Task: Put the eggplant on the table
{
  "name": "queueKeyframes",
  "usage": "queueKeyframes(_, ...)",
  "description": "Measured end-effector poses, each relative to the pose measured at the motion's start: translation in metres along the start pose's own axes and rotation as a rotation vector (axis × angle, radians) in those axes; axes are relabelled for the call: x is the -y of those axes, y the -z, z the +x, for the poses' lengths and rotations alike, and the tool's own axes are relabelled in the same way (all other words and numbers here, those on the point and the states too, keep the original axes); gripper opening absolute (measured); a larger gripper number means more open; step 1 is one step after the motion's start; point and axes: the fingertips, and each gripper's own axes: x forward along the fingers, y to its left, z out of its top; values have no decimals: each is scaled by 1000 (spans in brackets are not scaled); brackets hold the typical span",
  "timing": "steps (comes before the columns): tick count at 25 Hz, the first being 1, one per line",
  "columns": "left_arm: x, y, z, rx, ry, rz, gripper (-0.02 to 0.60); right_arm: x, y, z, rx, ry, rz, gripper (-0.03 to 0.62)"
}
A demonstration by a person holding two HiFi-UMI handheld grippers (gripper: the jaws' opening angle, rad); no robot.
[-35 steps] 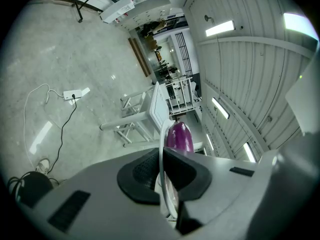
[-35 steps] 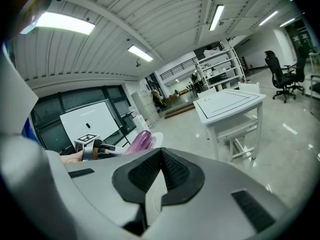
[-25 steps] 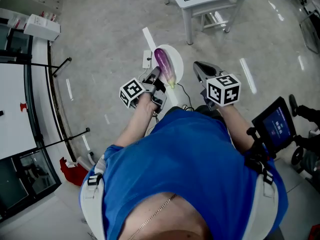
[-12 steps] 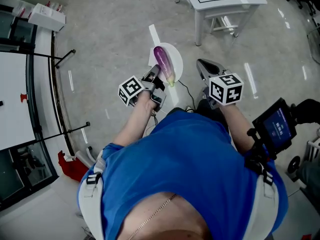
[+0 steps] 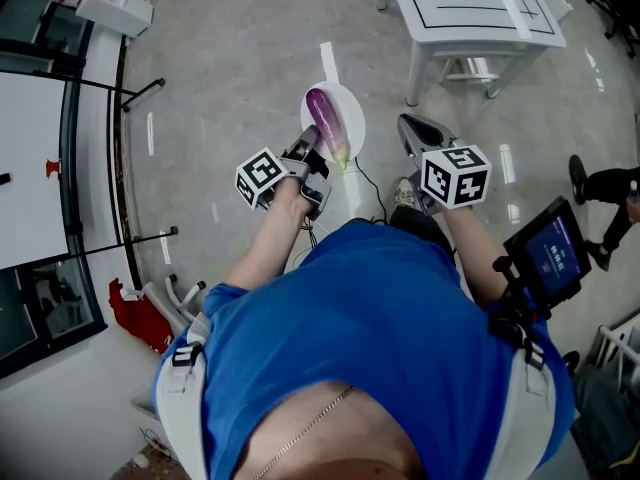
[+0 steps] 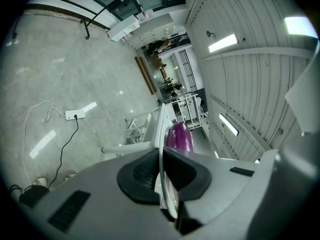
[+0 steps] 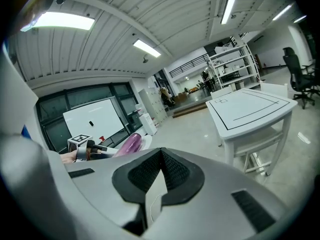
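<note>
A purple eggplant (image 5: 327,133) lies on a white round plate (image 5: 351,118). My left gripper (image 5: 308,150) is shut on the plate's near rim and holds it above the floor. In the left gripper view the thin plate rim (image 6: 160,156) runs between the black pads, with the eggplant (image 6: 179,136) beyond them. My right gripper (image 5: 413,128) hangs to the right of the plate, shut, with nothing held. The white table (image 5: 470,13) stands ahead and to the right. The right gripper view shows that table (image 7: 245,109) and the eggplant (image 7: 131,143) off to the left.
A whiteboard on a black frame (image 5: 40,138) stands at the left. A power strip with its cable (image 6: 75,115) lies on the floor. A small screen (image 5: 548,253) sits at my right hip, and a person's leg (image 5: 600,183) shows at the right edge.
Both grippers have been carried forward with the plate and eggplant. The white table now sits lower and larger in the head view. Neither grip has altered.
</note>
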Motion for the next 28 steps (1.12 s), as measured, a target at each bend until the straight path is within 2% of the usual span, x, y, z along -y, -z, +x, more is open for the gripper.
queueKeyframes(4, 3, -7, 4, 41, -6, -21, 25, 4, -9, 8, -9, -28, -16, 2)
queueKeyframes(8, 30, -24, 84, 98, -32, -34, 26, 78, -60, 43, -33, -77, -24, 2)
queueKeyframes(10, 37, -28, 103, 123, -38, -37, 26, 95, -73, 53, -42, -103, -31, 2)
queueKeyframes(18, 52, -45, 116, 184, -46, -48, 26, 101, -96, 75, -47, -157, -65, 2)
queueKeyframes(28, 44, -75, 139, 181, -46, -53, 25, 106, -109, 114, -42, -156, -78, 2)
